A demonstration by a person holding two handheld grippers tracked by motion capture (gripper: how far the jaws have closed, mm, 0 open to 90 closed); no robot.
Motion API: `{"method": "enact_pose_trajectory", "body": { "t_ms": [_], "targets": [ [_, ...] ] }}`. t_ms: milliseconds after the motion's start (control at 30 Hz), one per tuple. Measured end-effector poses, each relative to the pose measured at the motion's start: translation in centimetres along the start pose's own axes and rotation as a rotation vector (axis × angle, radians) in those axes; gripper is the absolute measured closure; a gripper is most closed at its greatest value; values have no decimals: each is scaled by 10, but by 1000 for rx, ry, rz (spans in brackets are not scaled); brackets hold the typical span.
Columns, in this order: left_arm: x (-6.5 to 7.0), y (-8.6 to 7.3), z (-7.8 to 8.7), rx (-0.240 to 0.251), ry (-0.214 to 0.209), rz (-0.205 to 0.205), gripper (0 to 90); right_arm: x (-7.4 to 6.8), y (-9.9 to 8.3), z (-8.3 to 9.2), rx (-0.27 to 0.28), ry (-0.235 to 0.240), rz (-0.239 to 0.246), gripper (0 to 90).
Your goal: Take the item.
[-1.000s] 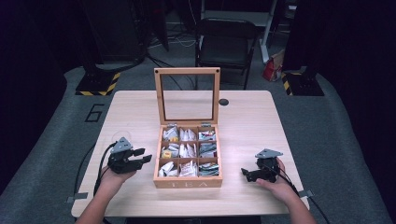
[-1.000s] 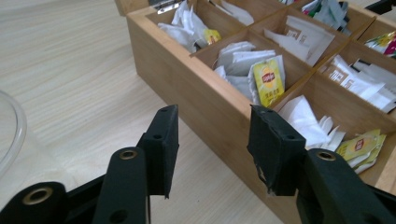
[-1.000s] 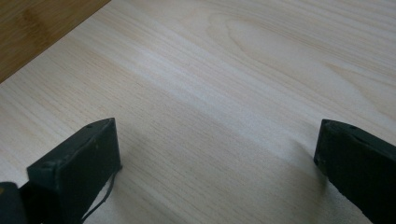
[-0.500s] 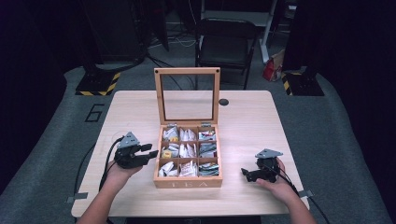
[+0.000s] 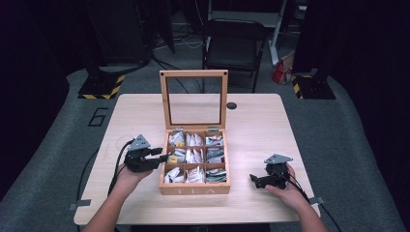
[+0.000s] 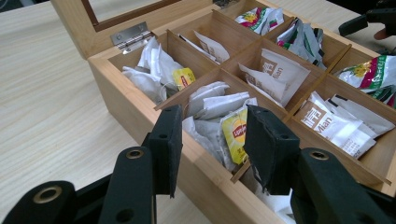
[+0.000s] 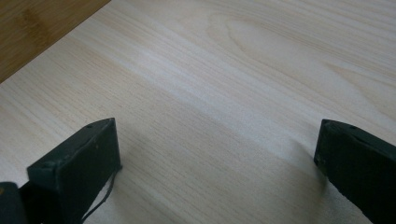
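Left tool [image 5: 164, 157] in my left hand is hanging at the left wall of the wooden tea box [image 5: 193, 189], its jaws standing half open with nothing pressed between them. In the left gripper view that tool [image 6: 212, 147] is looking over the box's near-left edge, and a yellow-tagged tea bag [image 6: 235, 136] is showing in the gap between the two black pads, standing in the middle compartment of the left column among white sachets; the pads are not touching it. One compartment farther along the same column, another small yellow tag [image 6: 183, 78] is lying among crumpled white bags. The middle column is holding white paper sachets with brown print [image 6: 275, 74], and the right column is holding green and red foil packets [image 6: 373, 74].

From above, the tea box is sitting in the middle of the counter [image 5: 135, 116], toward its near edge, with nine compartments in three rows. Its glass-paned lid [image 5: 194, 99] is standing upright at the far side, on hinges. A small dark round thing [image 5: 231, 105] is lying on the counter just right of the lid.

My right tool [image 5: 253, 180] is resting low over the bare counter, well to the right of the box, its jaws spread wide and holding nothing; in the right gripper view the right tool [image 7: 217, 163] is framing plain wood grain.
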State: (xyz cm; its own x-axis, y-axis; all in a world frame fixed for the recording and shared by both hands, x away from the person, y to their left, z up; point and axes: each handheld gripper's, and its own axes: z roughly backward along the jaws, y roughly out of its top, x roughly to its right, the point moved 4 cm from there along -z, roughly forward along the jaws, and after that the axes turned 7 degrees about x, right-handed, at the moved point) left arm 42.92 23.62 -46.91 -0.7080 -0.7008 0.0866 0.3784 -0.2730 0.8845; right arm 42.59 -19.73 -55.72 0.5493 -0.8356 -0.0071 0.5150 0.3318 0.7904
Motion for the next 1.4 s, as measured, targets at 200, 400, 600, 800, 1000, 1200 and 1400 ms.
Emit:
{"method": "enact_pose_trajectory", "body": {
  "t_ms": [200,400,600,800,1000,1200,1400],
  "targets": [
    [2,2,-8,-1,-5,4,572,0,0,0,0,0,0,0],
    [4,2,-14,-11,-19,11,577,0,0,0,0,0,0,0],
    [6,1,-19,-14,-30,27,589,0,0,0,-1,1,-1,0],
    [8,0,-22,-23,-41,38,613,0,0,0,3,-2,0,0],
    [10,-1,-23,-33,-53,28,669,0,0,0,2,-1,0,0],
    [12,-1,-22,-33,-64,17,743,0,0,0,5,0,-1,0],
    [14,-2,-21,-23,-73,16,787,0,0,0,3,0,-1,0]
  ]
}}
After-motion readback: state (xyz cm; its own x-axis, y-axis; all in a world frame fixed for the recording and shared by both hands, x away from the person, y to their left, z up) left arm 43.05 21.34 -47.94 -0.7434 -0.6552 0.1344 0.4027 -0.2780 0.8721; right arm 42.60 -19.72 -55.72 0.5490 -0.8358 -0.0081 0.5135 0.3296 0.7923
